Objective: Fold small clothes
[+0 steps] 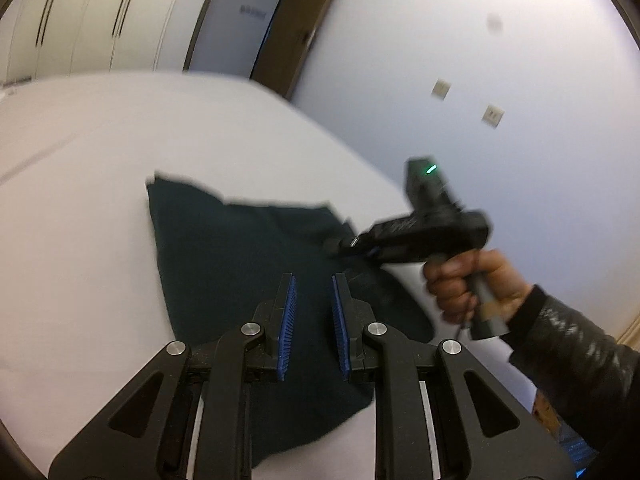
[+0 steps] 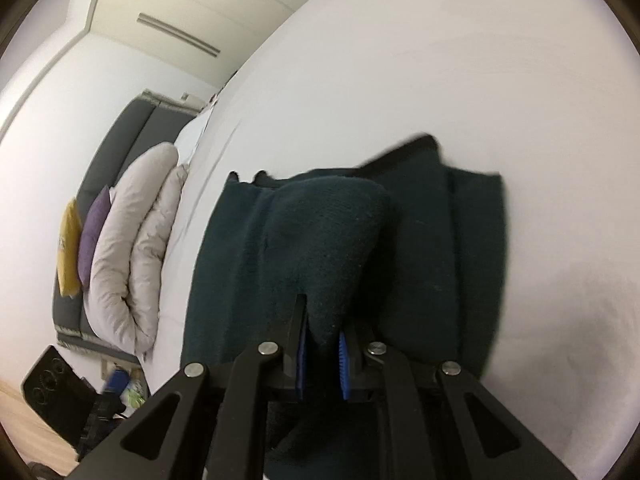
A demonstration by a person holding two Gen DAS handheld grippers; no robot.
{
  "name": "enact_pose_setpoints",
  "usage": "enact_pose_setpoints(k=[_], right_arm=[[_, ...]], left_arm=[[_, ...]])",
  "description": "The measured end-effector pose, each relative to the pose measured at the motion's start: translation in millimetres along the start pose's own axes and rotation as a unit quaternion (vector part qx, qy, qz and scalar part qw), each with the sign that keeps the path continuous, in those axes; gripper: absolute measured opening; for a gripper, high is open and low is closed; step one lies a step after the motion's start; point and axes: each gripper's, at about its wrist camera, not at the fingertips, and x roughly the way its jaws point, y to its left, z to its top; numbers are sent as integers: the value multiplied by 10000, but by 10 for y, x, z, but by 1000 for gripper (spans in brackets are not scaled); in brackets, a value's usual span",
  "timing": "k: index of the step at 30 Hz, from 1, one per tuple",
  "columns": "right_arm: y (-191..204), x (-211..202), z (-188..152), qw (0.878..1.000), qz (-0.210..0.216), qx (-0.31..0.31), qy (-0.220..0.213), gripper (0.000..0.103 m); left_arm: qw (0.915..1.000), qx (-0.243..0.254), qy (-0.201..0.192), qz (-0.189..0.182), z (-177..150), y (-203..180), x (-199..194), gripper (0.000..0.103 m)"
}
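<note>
Dark green garment [image 1: 248, 264]: spread at the centre of the frame on the white bed [image 1: 80, 208]. Right gripper [image 2: 323, 344]: jaws pinched on a raised fold of the cloth, lower centre. Left gripper [image 1: 314, 300]: narrow gap between pads, nothing between them, above the garment's near part.

I have the garment [image 1: 240, 264] lying on the bed [image 1: 80, 200], near its right edge, with my left gripper [image 1: 314, 292] above its near part and nothing between the fingers. My right gripper [image 2: 323, 332] comes in from the right, a raised fold of the garment between its pads. Far left in the right wrist view, pillows [image 2: 132, 256] lie against the headboard [image 2: 120, 136].
</note>
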Motion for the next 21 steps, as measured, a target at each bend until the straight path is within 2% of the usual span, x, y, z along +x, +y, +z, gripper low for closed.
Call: enact_pose_setpoints(k=[3,5,6,8,9,10,11,15,17,19,21], right_arm=[[-82,-19,-36,9996,175,156,-173,14],[-139,-4,-70,9990,214,336,-211,20],[-124,10,-104,9985,296,422,-209,26],[-74,-66,-174,9975,428,472,-290,44],[-40,-106,-210,9972,498,464,-302,57],[8,-153,-258,9968,590,446,-317,65],[74,-187,-311,9966,645,383,-327,66],[281,-59,-453,9993,347,48,163,64],[272,7,-449,9996,194,24,226,54],[176,43,-379,9992,217,281,166,33],[103,55,-309,9988,191,443,60,21]], left_arm=[[9989,-100,396,245,-71,138,293,17],[9970,114,665,383,-130,113,447,17],[9959,284,713,480,-160,71,485,17],[9912,756,819,713,-263,-21,569,17],[9888,890,865,825,-288,-59,609,17],[9867,975,905,937,-301,-73,638,17],[9869,941,903,950,-320,-30,646,17],[9892,765,868,904,-310,42,626,17],[9883,821,876,940,-324,39,618,17],[9876,853,893,970,-321,26,665,17],[9884,765,917,941,-276,-4,791,18]])
